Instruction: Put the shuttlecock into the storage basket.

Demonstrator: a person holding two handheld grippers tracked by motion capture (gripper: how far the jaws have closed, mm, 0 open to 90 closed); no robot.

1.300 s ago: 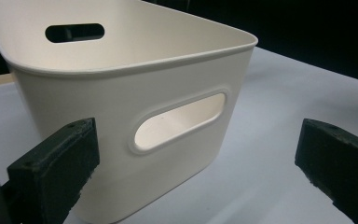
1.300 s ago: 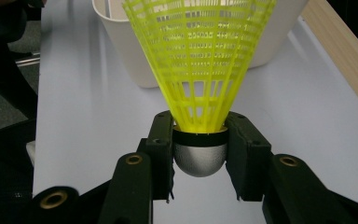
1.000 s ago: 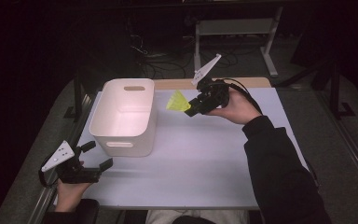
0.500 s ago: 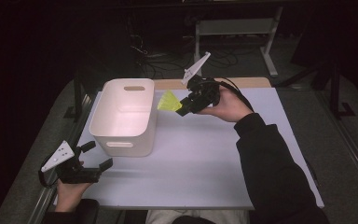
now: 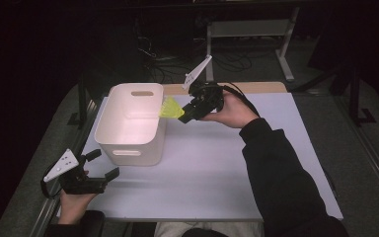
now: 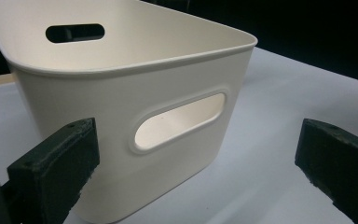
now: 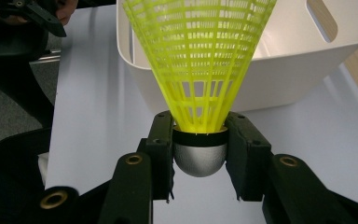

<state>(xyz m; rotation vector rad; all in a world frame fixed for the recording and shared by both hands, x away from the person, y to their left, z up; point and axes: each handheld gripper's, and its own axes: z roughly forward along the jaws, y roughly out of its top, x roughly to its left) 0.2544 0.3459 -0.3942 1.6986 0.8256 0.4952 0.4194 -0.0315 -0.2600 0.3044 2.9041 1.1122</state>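
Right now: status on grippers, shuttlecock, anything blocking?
Right hand-held gripper shut on shuttlecock, at bin rim. Left hand-held gripper open, near bin's front. Path unobstructed.

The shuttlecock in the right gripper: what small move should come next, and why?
Probably carry it a little further over the white bin before opening. The right gripper is shut on the yellow shuttlecock at its grey cap, and the skirt just crosses the bin's rim, while the cap is outside.

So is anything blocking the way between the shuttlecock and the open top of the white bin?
Nothing visible. The right gripper holds the shuttlecock at the white bin's right rim, its open top unobstructed.
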